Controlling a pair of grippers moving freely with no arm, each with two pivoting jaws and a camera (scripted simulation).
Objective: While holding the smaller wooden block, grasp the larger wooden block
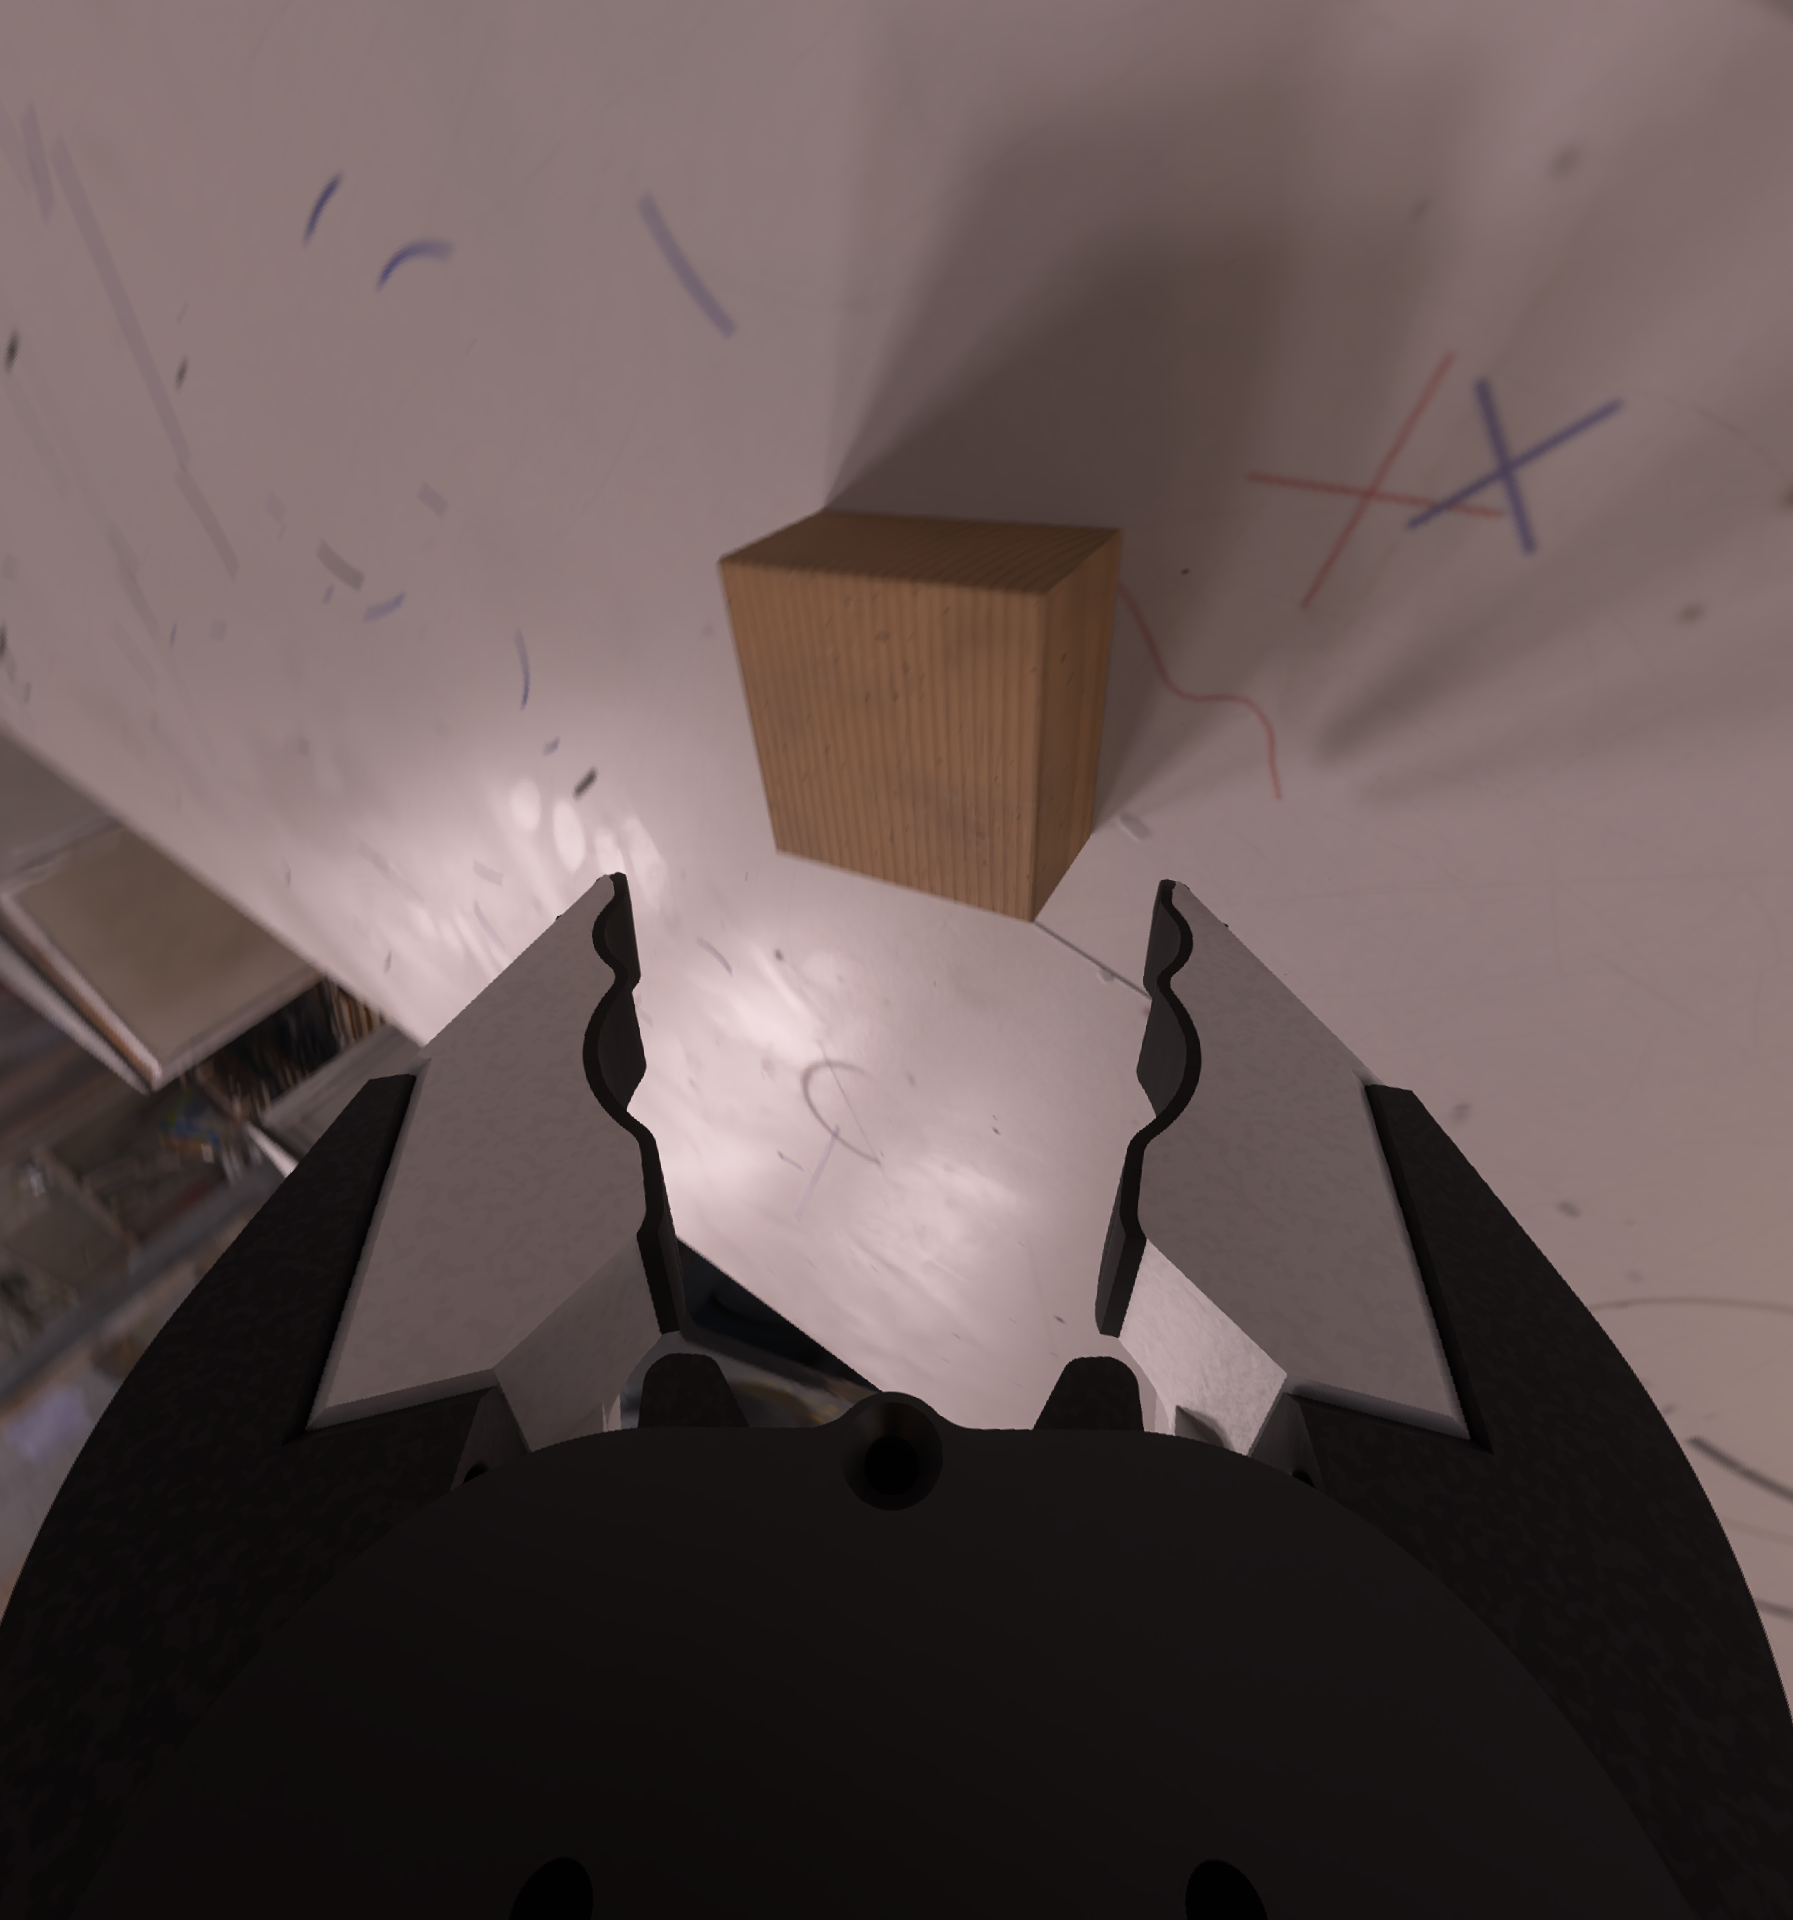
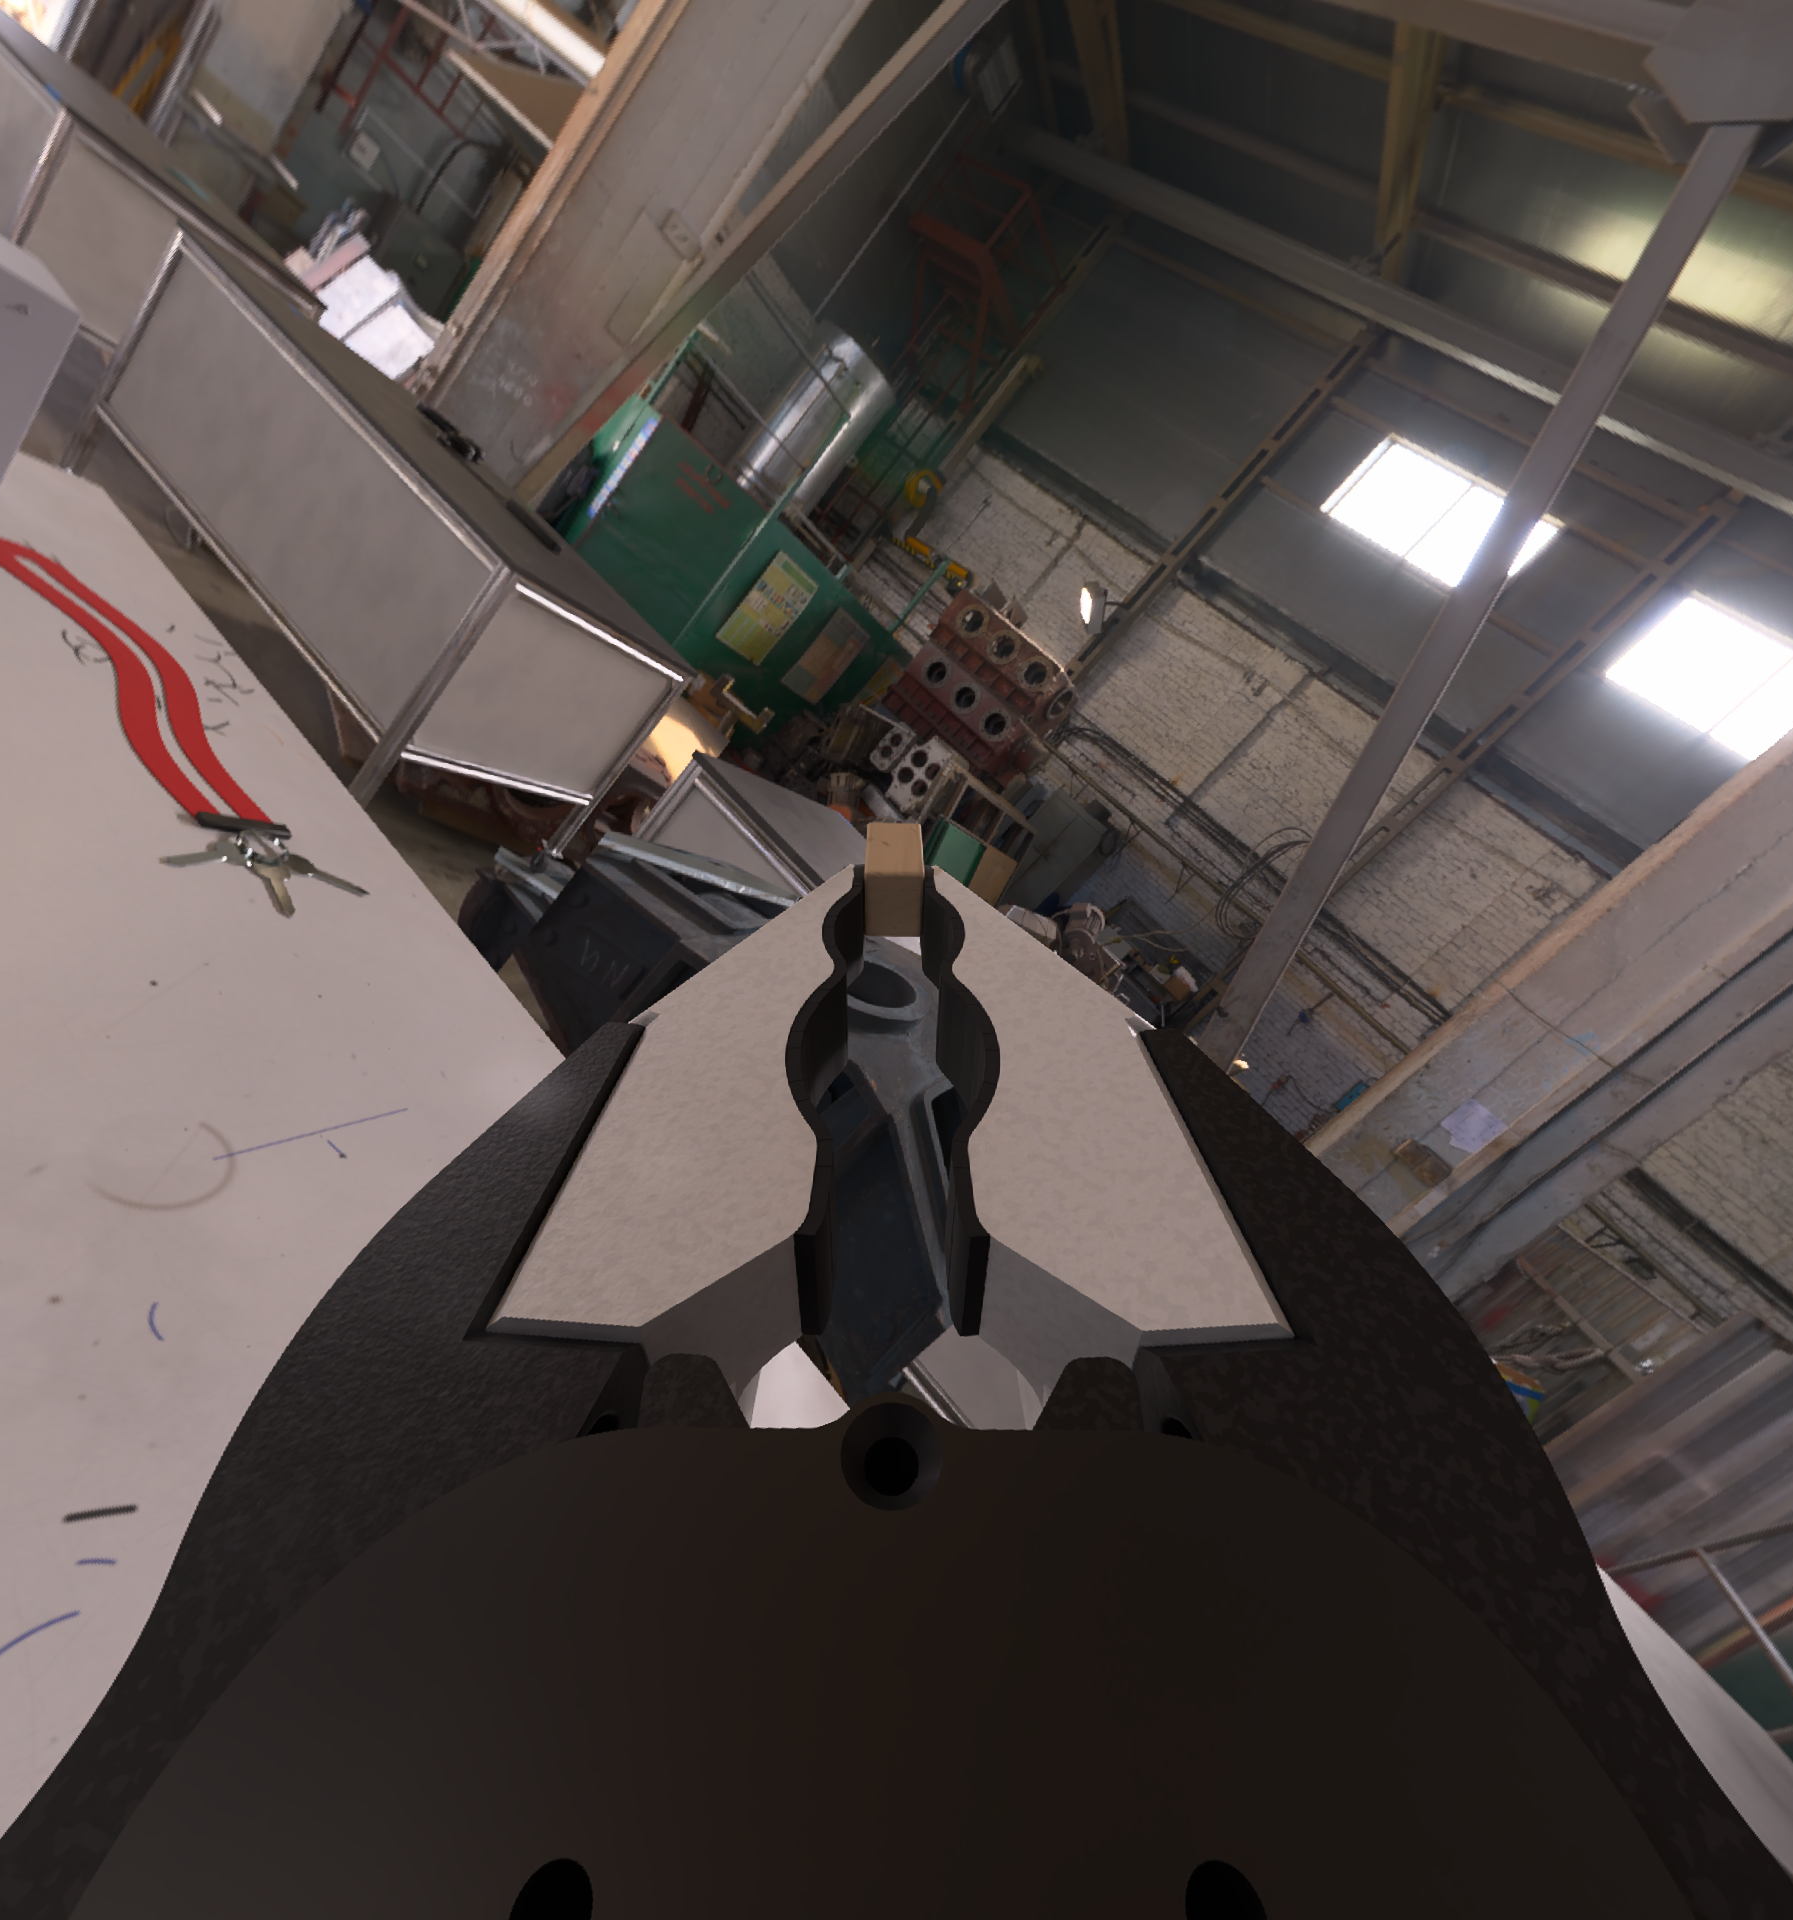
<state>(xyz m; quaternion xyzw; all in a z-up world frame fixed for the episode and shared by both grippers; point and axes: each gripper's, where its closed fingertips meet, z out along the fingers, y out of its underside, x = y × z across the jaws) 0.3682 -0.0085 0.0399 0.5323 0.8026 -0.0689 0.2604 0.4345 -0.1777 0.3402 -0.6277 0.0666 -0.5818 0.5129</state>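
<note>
**A:** Where the left wrist view looks down over a scuffed white tabletop [image 1: 1391, 935], what is the wooden thing ahead of the fingers?

**B:** It is the larger wooden block [image 1: 913, 717], a light brown cube with fine, straight grain lines running down its faces and a few dark specks. It stands on the tabletop, just beyond the fingertips and a little right of the midline. One broad face is turned to the camera and a narrower, shadowed face shows on its right. A dark shadow stretches away behind it.

**A:** And the left gripper [image 1: 892, 894]?

**B:** Its two grey fingers with wavy black pads are spread wide apart, with nothing between them. They do not touch the block.

**A:** What marks the table near the block?

**B:** A thin red cross and a blue cross [image 1: 1510, 462] are drawn to its right, with a wavy red line below them.

**A:** What does the right wrist view show?

**B:** The right gripper [image 2: 894, 883] has its fingers drawn close together, pinching the smaller wooden block [image 2: 893, 878], a pale tan cuboid, at the very tips. That block is held in the air against a factory hall background. On the white table to the left lies a red lanyard [image 2: 133, 675] with a bunch of metal keys [image 2: 258, 862].
</note>
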